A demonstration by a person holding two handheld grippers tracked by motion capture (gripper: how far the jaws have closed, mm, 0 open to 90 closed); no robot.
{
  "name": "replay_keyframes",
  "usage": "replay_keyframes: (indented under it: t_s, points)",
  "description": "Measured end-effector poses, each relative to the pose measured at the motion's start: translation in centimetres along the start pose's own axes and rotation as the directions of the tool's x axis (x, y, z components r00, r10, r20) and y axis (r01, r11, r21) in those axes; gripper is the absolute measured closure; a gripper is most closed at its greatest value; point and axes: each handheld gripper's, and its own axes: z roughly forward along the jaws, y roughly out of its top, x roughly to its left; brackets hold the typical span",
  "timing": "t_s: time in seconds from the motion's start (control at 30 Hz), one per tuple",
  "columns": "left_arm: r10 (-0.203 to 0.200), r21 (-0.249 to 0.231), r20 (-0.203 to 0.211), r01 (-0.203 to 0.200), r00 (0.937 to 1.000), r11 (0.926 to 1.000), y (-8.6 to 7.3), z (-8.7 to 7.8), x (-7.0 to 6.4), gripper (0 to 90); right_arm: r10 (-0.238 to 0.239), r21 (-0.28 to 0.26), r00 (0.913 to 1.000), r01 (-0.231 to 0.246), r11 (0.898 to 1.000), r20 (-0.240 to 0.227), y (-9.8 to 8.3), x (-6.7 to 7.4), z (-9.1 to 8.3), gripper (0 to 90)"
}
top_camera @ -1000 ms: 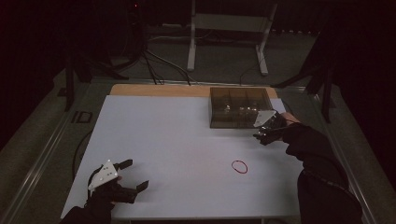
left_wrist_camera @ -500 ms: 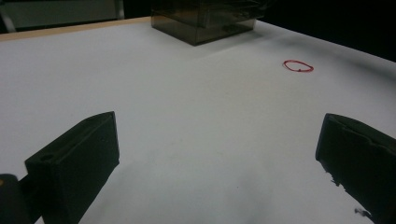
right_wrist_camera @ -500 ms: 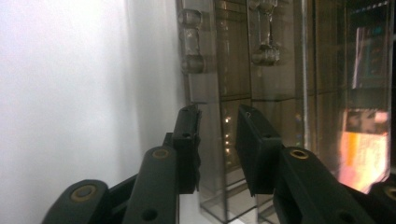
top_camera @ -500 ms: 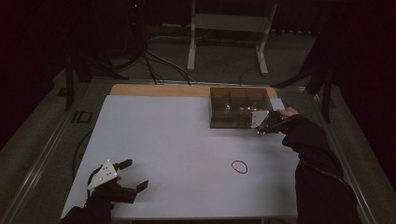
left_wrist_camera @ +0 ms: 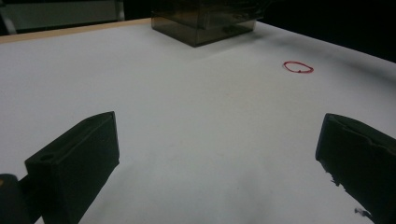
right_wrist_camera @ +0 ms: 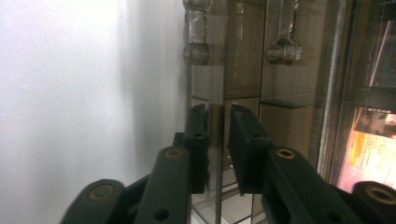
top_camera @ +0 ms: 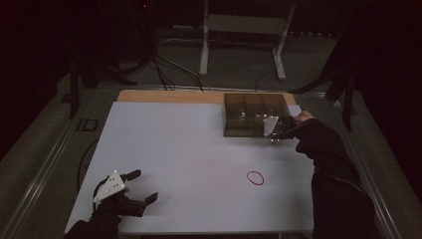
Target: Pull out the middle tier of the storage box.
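Note:
A smoky see-through box (top_camera: 251, 117) with compartments stands at the back right of the white table (top_camera: 189, 149). My right gripper (top_camera: 274, 136) is at its front right corner. In the right gripper view, my right gripper (right_wrist_camera: 218, 112) has a thin wall of the box (right_wrist_camera: 243, 70) between its jaws. The jaws have just been closing and now pinch that wall. A red rubber band (top_camera: 255, 178) lies flat on the table in front of the box; the left gripper view has the band (left_wrist_camera: 298, 67) too. My left gripper (top_camera: 143, 185) stands open near the front left with nothing in it.
Clear round knobs (right_wrist_camera: 196, 37) sit on the box. A wooden strip (top_camera: 169, 96) runs along the table's far edge. Beyond it, a metal stand (top_camera: 244, 40) and cables lie on the dark floor. The box (left_wrist_camera: 205, 23) lies far ahead of the left gripper (left_wrist_camera: 217, 154).
My right gripper has moved up and back from the table to the box's front right corner, and its jaws have drawn together. The left gripper has stayed put.

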Motion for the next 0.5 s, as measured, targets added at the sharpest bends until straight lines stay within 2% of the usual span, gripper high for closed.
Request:
replay_keyframes:
  t_s: [0.27, 0.5]
  points:
    - [-0.001, 0.004, 0.001, 0.001, 1.0000, 1.0000, -0.04, -0.02, 0.01, 1.1, -0.002, 0.009, 0.9993, 0.002, 1.000, -0.037, 0.15, -0.48, 0.10, 82.5]
    - [-0.002, 0.002, -0.001, 0.002, 1.0000, 1.0000, -0.01, -0.03, 0.02, 1.1, 0.019, -0.001, 0.9970, -0.019, 1.000, -0.075, 0.07, -0.47, -0.25, 83.7]
